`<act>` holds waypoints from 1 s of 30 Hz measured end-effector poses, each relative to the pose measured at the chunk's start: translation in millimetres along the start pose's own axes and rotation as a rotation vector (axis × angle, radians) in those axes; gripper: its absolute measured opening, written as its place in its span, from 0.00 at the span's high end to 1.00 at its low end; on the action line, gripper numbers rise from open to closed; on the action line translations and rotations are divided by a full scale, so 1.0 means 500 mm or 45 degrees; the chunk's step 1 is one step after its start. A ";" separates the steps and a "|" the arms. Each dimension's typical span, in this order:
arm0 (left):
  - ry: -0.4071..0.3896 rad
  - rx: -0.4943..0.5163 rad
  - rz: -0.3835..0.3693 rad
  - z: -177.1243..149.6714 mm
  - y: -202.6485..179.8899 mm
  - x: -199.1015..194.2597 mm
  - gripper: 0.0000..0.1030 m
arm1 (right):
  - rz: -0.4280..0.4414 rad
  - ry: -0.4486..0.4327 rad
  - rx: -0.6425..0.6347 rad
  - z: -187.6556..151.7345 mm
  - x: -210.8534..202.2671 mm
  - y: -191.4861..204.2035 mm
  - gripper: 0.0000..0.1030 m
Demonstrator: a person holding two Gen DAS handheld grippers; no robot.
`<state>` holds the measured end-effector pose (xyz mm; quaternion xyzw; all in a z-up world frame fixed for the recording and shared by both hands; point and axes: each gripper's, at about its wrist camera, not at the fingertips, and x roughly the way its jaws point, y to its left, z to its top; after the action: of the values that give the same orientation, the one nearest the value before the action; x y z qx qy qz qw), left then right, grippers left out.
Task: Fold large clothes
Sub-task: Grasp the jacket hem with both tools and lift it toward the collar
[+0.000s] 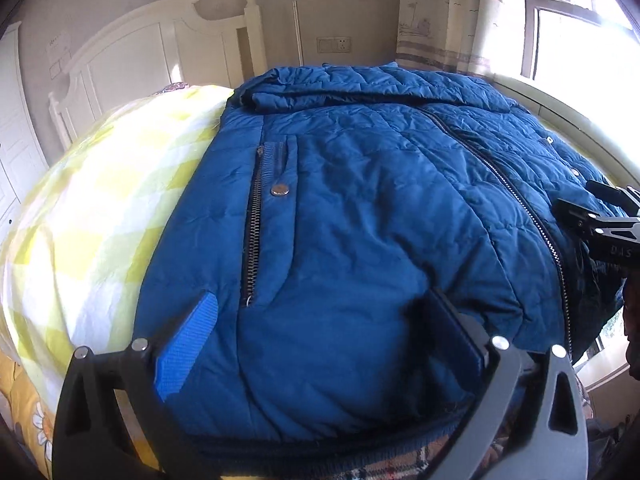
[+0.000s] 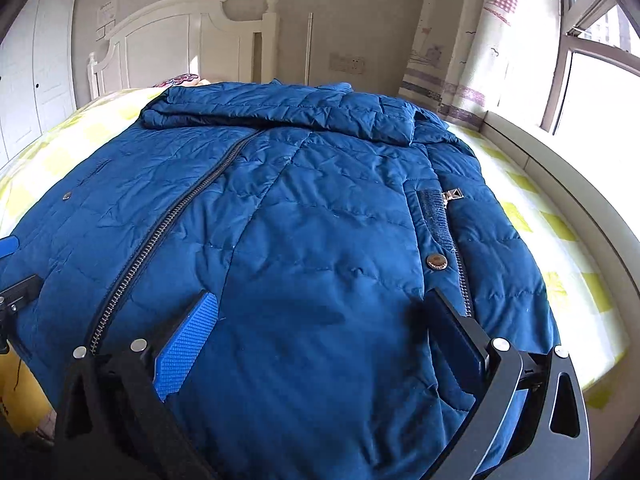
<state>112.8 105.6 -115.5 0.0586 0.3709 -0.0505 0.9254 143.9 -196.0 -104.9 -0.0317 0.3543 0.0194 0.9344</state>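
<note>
Blue padded jacket [image 1: 360, 208] lies front-up on the yellow checked bedspread [image 1: 100, 208], collar toward the white headboard [image 1: 160, 52]. Left gripper [image 1: 324, 332] and right gripper [image 2: 324, 332] both spread wide over its hem end (neither pinching cloth). Hem edge cut off below; sleeves not made out.

Jacket [image 2: 304, 216]: blue, quilted, spread front-up on the bed, hood end toward the headboard.
Zip [image 2: 168, 220]: closed, running diagonally down the jacket's left part.
Pocket [image 2: 440, 224]: right side, short zip with a metal pull, a snap just below.
Right gripper [image 2: 320, 332]: jaws wide apart over the jacket's lower front, gripping nothing.
Left gripper [image 2: 16, 300]: at left edge, only partly seen.
Bed [image 2: 560, 248]: yellow-checked sheet.
Headboard [image 2: 176, 40]: white.
</note>
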 end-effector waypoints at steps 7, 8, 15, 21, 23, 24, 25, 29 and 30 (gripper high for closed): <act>-0.043 -0.144 0.095 -0.017 0.095 -0.032 0.02 | -0.288 -0.019 0.094 -0.068 -0.106 -0.109 0.05; -0.054 -0.184 0.084 -0.023 0.115 -0.041 0.02 | -0.302 -0.010 0.139 -0.088 -0.121 -0.136 0.05; -0.033 -0.264 -0.132 -0.063 0.173 -0.052 0.02 | 0.384 0.028 0.508 -0.219 -0.111 -0.265 0.05; 0.012 -0.212 -0.284 -0.088 0.145 -0.048 0.03 | 0.591 -0.042 0.614 -0.263 -0.052 -0.295 0.16; 0.037 -0.263 -0.319 -0.102 0.148 -0.043 0.11 | 0.583 -0.048 0.579 -0.268 -0.056 -0.291 0.31; 0.038 -0.290 -0.328 -0.110 0.152 -0.043 0.17 | 0.570 -0.057 0.555 -0.268 -0.063 -0.287 0.39; 0.038 -0.311 -0.345 -0.118 0.158 -0.044 0.19 | 0.570 -0.069 0.534 -0.269 -0.075 -0.283 0.47; 0.034 -0.356 -0.365 -0.130 0.172 -0.044 0.22 | 0.552 -0.107 0.489 -0.270 -0.104 -0.272 0.51; 0.026 -0.360 -0.332 -0.127 0.174 -0.044 0.16 | 0.542 -0.100 0.486 -0.266 -0.099 -0.273 0.50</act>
<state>65.9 201.7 -139.7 -0.1202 0.3881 -0.1169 0.9062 27.1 -342.7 -165.1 0.2206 0.3138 0.1492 0.9114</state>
